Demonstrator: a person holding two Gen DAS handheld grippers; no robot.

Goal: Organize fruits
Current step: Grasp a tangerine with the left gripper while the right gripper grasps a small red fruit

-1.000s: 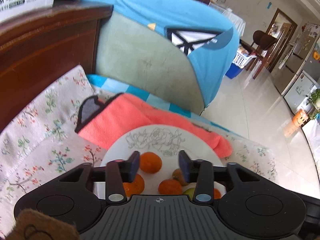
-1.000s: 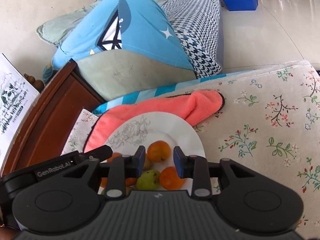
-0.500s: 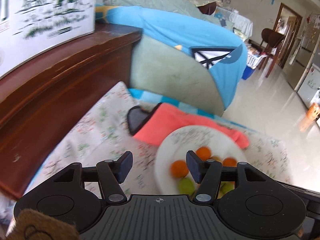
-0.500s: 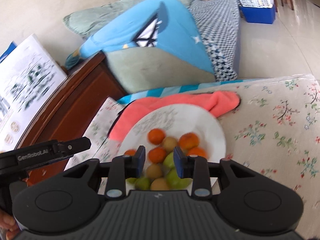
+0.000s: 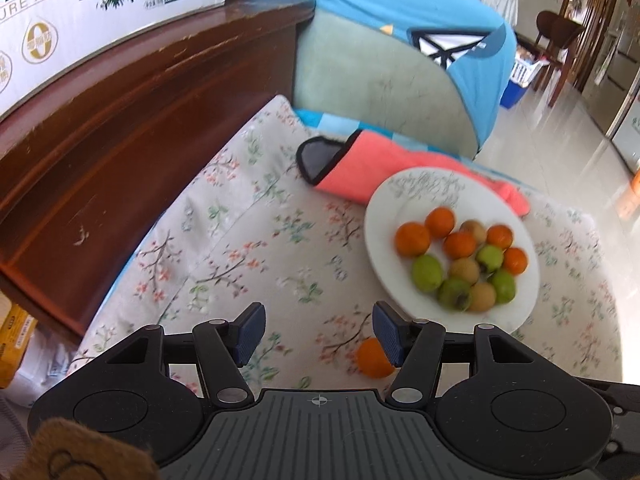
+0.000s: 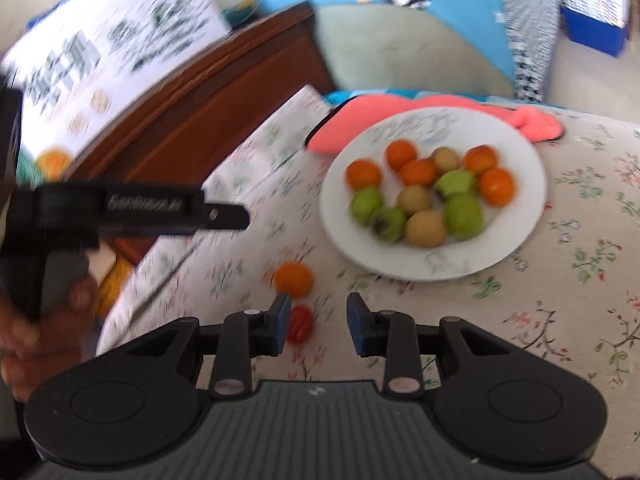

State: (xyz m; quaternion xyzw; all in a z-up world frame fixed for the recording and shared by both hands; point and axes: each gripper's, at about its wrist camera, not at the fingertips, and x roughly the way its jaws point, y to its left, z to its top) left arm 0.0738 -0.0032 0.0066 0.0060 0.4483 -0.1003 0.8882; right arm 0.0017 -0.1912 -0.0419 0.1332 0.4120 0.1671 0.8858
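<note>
The white plate (image 5: 376, 232) holds orange, green and tan fruits on the floral cloth (image 5: 248, 248). Left of it one orange (image 6: 294, 279) and a red fruit (image 6: 300, 323) lie loose. Both views have pulled back from the plate. Left gripper (image 5: 319, 334) just widened, empty; right gripper (image 6: 319, 324) narrowly apart, empty.

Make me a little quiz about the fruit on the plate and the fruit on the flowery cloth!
1. True or false: every fruit lies on the white plate.
2. Which fruit lies nearest the right gripper? A the small red fruit B a green fruit C a tan fruit
3. Fill in: the pink cloth is partly tucked under the ____.

Key: 1 false, the loose orange and the small red fruit lie on the cloth; 2 A; 3 plate.
</note>
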